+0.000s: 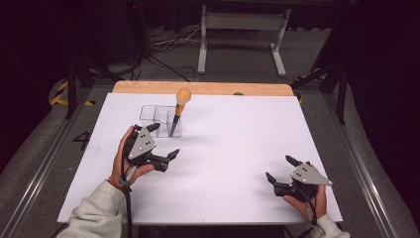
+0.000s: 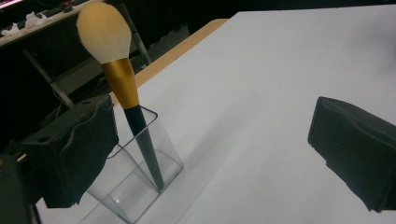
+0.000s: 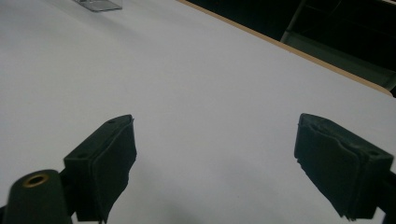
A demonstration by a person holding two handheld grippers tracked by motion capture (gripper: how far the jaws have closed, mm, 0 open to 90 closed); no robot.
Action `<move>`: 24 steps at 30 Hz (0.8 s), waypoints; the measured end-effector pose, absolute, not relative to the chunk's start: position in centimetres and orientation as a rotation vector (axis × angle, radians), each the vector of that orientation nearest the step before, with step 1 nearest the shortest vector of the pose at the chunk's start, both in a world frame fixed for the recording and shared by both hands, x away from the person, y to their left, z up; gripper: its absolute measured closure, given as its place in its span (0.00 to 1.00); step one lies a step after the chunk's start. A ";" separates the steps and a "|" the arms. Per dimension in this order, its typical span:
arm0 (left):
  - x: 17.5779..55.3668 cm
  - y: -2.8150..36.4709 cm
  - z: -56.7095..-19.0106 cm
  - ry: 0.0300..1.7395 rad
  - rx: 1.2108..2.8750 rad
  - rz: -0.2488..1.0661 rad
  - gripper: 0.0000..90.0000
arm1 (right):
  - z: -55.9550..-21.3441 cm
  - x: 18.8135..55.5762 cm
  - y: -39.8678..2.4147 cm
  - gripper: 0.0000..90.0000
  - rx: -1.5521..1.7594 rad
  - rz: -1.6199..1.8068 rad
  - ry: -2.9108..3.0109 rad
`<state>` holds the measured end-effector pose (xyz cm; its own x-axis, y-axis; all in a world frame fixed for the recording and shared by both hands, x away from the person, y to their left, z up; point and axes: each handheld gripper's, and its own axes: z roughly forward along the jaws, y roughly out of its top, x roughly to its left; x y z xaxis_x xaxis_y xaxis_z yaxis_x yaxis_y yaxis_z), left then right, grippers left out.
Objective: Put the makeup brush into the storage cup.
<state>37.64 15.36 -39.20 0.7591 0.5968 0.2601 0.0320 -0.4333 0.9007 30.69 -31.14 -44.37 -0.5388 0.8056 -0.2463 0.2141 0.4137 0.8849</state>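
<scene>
I am holding the left gripper (image 1: pixel 164 141) with its jaws spread wide and nothing between them; its two black pads (image 2: pixel 79 156) are showing a wrinkled, foam-like facing. I am seeing one makeup brush (image 2: pixel 125 93) just ahead of those jaws, standing tilted in the nearest cell of a clear organiser (image 2: pixel 140 184). The brush is showing a rounded cream-to-tan head, a gold ferrule and a dark tapered handle whose tip is resting on the cell floor. I am counting three cells in the organiser (image 1: pixel 161 120) from the high view, transparent plastic with thin square walls; the brush (image 1: pixel 179 111) is occupying the rightmost one.

I am keeping the right gripper (image 1: pixel 282 169) released as well, its jaws standing apart over bare surface, well away from the organiser. Each gripper is carrying one grey three-cornered plate.

The table (image 1: pixel 237 148) is wearing a smooth white sheet, with a strip of pale wood showing along its far edge. I am reading no brand on any item; only a painted "4" (image 1: pixel 82 139) is lying on the floor to the left.
</scene>
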 end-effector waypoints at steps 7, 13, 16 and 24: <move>37.2 15.8 -39.4 0.469 1.943 0.703 0.02 | -44.4 30.7 -31.1 0.15 0.862 1.111 1.985; 36.6 16.1 -39.7 0.465 1.945 0.692 0.02 | -44.2 30.6 -31.2 0.15 0.857 1.115 1.977; 36.2 16.4 -39.7 0.456 1.946 0.701 0.02 | -44.2 30.6 -31.2 0.15 0.856 1.116 1.972; 35.2 17.2 -40.1 0.457 1.952 0.698 0.03 | -43.8 30.2 -31.1 0.15 0.841 1.135 1.952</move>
<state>35.24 17.25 -40.12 0.7647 0.5816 0.2776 0.0215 -0.4536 0.8909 30.25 -31.08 -43.83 -0.5314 0.8078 -0.2552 0.1780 0.4010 0.8986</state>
